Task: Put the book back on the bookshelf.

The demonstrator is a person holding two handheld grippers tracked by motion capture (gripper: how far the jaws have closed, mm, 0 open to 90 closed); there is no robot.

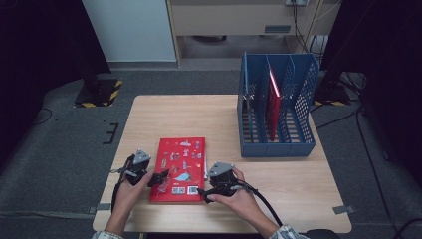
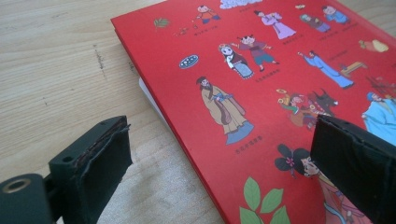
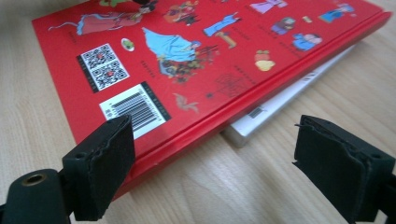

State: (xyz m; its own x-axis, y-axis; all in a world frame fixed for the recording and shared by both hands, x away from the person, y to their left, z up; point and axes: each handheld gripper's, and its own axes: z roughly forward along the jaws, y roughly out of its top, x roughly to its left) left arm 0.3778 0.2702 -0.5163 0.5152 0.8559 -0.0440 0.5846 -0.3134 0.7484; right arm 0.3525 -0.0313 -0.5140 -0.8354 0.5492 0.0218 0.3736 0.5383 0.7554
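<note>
A red picture book [image 1: 180,169] lies flat on the wooden table [image 1: 278,174], back cover up with a barcode [image 3: 135,107]. Something white [image 3: 280,105] sticks out from under its cover. My left gripper [image 1: 158,178] is open at the book's left edge; in the left gripper view [image 2: 219,163] one jaw is over the table and the other over the cover [image 2: 261,93]. My right gripper [image 1: 203,193] is open at the book's near right corner. In the right gripper view [image 3: 210,158] its jaws straddle the book's edge [image 3: 201,128] without pressing on it.
A blue slotted file rack [image 1: 277,107] stands at the table's far right, with another red book [image 1: 272,99] upright in a middle slot. Bare tabletop lies between the rack and my hands. Cables trail from both grippers toward the near edge.
</note>
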